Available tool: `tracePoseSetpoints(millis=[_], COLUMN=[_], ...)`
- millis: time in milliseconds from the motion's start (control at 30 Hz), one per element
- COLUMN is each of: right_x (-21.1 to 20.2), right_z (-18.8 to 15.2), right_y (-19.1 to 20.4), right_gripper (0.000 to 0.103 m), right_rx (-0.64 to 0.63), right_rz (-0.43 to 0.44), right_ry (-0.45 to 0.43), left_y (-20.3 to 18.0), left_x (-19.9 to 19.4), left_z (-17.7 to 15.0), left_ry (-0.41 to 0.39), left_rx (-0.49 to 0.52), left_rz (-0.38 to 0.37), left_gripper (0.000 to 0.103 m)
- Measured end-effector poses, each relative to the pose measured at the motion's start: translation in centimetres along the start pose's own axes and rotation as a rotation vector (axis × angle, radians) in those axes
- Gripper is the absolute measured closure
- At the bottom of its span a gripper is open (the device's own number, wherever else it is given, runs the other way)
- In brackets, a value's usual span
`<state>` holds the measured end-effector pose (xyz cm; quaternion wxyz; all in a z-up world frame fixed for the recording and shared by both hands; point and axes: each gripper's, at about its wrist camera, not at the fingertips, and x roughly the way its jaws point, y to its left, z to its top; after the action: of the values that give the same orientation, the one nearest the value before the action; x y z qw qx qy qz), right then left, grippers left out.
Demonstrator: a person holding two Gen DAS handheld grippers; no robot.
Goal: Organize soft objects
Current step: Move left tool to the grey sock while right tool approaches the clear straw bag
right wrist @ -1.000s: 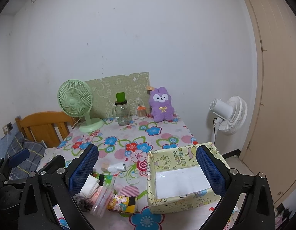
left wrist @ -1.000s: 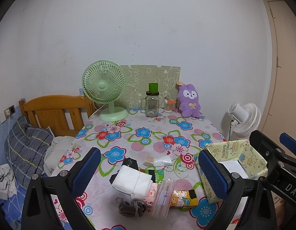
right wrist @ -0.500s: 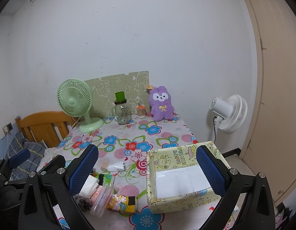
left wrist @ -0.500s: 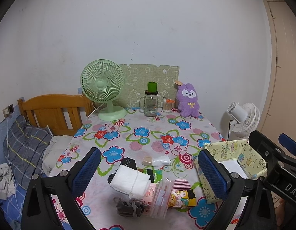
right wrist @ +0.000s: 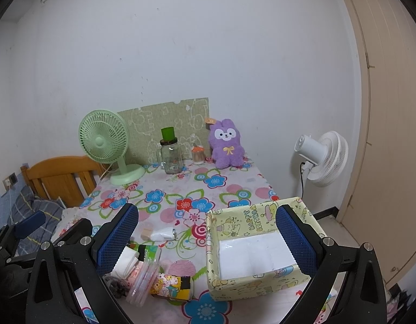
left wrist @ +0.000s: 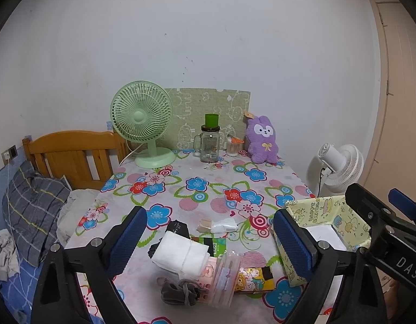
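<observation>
Left wrist view, as I read it: my left gripper [left wrist: 209, 239] hangs above the near table edge, jaws spread wide, nothing between them. Lower centre, a folded white cloth bundle [left wrist: 181, 252] lies on the floral tablecloth [left wrist: 197, 186], its long axis running from upper left to lower right of the frame; I judge it light, limp and compressible, best pinched across the short width at the middle tie so the layers stay together. Below it sits a grey drawstring pouch [left wrist: 179, 291], slack and likely to sag, to be taken by its bunched body. A clear plastic packet [left wrist: 225, 278] beside it looks slippery. At right, the yellow patterned box [left wrist: 329, 221], open upward, appears the likely destination. A purple plush rabbit [left wrist: 262, 140] stands upright at the far edge, facing me. Right wrist view: my right gripper [right wrist: 206, 240] is likewise parted and empty, framing the box [right wrist: 259, 224] at lower centre-right, white lining visible inside. The white bundle [right wrist: 128, 260] shows at lower left, partly hidden behind the left finger. The rabbit [right wrist: 227, 144] is upper centre.
</observation>
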<state>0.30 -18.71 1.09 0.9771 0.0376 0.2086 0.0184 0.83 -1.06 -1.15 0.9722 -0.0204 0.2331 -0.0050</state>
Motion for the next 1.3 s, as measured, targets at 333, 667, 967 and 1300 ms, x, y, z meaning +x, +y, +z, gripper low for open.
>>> tracePoseSetpoints(millis=[333,667,967,1300], right_x=[1.3,3.5,5.2,6.7], right_z=[-0.8,-2.5,-4.7,-7.4], right_y=[0.6,1.6,2.8,4.1], right_gripper=[0.001,0.003,0.005,0.008], right_rx=[0.007,0.018,0.01,0.02], right_rz=[0.023,0.029,0.044,0.026], right_ry=[0.034,0.074,0.121,0.175], left_y=[0.2,0.5,0.6,2.1], left_x=[1.1,3.1,4.3,5.6], left_z=[-0.4,-2.0,-4.1,-6.7], left_ry=[0.034,0.082,0.113,0.174], left_rx=[0.009,0.014,0.038,0.002], left_rz=[-0.003,0.0,-0.009,-0.023], left_gripper=[0.016,0.023,0.023,0.023])
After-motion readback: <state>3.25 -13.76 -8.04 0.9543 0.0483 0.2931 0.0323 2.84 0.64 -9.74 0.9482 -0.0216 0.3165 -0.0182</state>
